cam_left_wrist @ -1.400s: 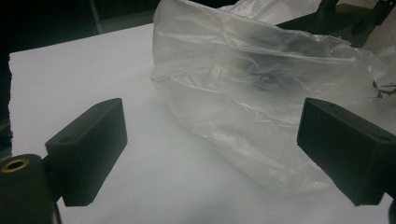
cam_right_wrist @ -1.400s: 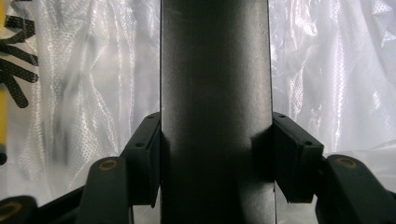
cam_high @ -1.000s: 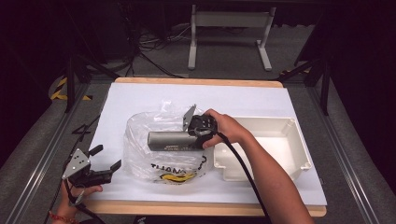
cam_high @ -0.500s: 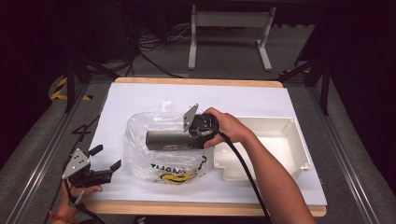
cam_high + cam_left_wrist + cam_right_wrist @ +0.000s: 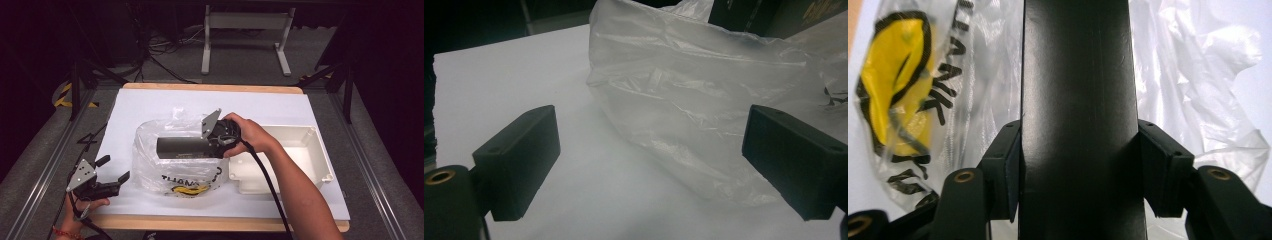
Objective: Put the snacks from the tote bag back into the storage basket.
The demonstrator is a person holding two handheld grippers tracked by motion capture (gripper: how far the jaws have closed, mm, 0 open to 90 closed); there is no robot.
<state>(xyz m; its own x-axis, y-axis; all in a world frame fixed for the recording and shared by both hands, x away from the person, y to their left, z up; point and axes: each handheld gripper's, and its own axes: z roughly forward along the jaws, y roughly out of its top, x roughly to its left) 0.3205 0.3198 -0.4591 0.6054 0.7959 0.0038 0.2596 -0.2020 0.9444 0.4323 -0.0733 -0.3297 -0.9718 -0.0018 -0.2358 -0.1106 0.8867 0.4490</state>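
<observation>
At frame centre the right gripper (image 5: 212, 142) pinches a dark box (image 5: 182, 146) over the clear plastic bag (image 5: 175, 170), bagging apparently underway but unfinished, while the left gripper (image 5: 112, 170), jaws spread and empty, idles lower left beside the bag.

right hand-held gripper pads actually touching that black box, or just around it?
Touching. In the right gripper view, both pads of the right hand-held gripper press flat against the sides of the black box, with no gap showing.
</observation>
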